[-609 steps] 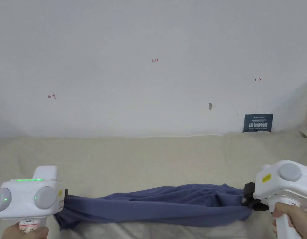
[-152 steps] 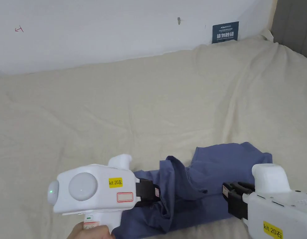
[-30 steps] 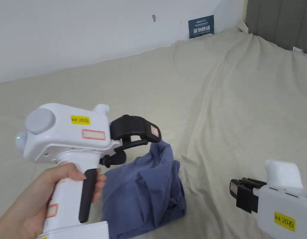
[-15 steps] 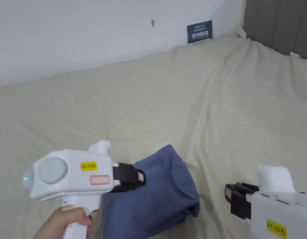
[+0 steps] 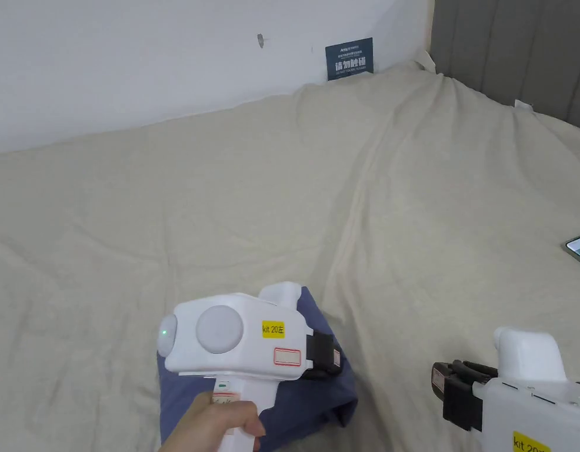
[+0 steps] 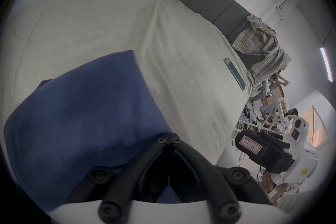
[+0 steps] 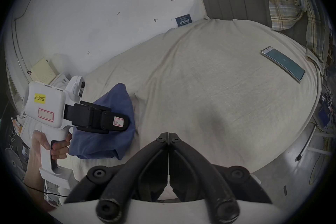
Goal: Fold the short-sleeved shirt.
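Half a second back your left gripper [image 5: 336, 360] sat at the shirt's left edge; it now rests over the middle of the bundle, and the head camera has swung right, so a phone [image 5: 579, 248] now shows at the bed's right edge. The shirt [image 5: 318, 400] is a compact blue fold, flatter than a second ago, lying on the bed [image 5: 283, 194] near its front edge, left of center. Your left jaws are pressed together above the cloth; whether they touch it, you cannot tell from the left gripper view, where the shirt [image 6: 81, 109] lies just beyond the jaw tips. Your right gripper [image 5: 445, 379] hangs apart from the shirt, off to its right, jaws closed on nothing. No containers. Wide bare sheet lies behind and right of the shirt; a plaid cloth [image 7: 291, 2] drapes the headboard [image 7: 236, 2] at the far right corner.
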Motion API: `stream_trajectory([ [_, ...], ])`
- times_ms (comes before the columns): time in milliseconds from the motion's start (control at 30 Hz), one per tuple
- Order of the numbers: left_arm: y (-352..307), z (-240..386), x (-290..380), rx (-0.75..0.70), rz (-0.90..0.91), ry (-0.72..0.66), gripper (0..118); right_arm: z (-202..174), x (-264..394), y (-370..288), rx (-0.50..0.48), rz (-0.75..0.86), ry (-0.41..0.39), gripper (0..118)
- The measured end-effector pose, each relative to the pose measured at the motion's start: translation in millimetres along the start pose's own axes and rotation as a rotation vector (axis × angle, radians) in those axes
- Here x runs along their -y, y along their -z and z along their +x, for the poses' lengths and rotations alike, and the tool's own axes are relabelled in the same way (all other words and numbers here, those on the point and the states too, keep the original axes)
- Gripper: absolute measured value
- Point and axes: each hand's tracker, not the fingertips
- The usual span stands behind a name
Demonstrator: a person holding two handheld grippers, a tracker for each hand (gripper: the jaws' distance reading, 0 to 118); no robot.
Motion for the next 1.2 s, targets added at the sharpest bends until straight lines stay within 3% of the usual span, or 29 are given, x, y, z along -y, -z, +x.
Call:
stream_trajectory([
  [267, -63.1, -9.6, 21.4, 0.04, 0.114, -0.034, 0, -23.1, -6.8, 1.1, -0.035, 0.009, -0.049, 0],
  [400, -121.1, -47.4, 44.4, -0.091, 0.211, -0.097, 0, -45.9, -7.5, 10.5, -0.095, 0.007, -0.111, 0],
  [567, -170.7, -95.8, 81.4, -0.132, 0.253, -0.226, 0, -92.4, -11.9, 33.4, -0.205, 0.0, -0.201, 0],
  [600, -174.0, -105.2, 85.4, -0.131, 0.249, -0.245, 10, -101.1, -12.6, 39.2, -0.216, 0.001, -0.226, 0],
  [633, -177.7, -113.8, 91.4, -0.117, 0.244, -0.277, 29, -110.4, -14.5, 47.1, -0.213, 0.004, -0.256, 0],
  [700, -182.6, -128.9, 100.5, -0.032, 0.24, -0.323, 85, -126.2, -19.0, 66.3, -0.167, 0.012, -0.308, 0],
  [733, -181.2, -132.8, 104.3, 0.0, 0.243, -0.339, 100, -130.3, -20.8, 78.2, -0.16, 0.005, -0.314, 0],
  [767, -179.6, -136.9, 107.2, 0.019, 0.243, -0.363, 106, -134.2, -22.2, 89.0, -0.151, -0.011, -0.319, 0],
  [867, -173.0, -148.6, 111.2, 0.068, 0.268, -0.432, 109, -137.2, -18.0, 112.5, -0.214, -0.043, -0.305, 0],
  [1000, -150.0, -164.3, 104.3, 0.103, 0.255, -0.515, 109, -136.3, 2.0, 139.2, -0.115, -0.027, -0.346, 0],
  [1200, -110.6, -164.9, 84.1, 0.299, 0.259, -0.563, 108, -123.9, 8.2, 139.1, -0.159, 0.014, -0.305, 0],
])
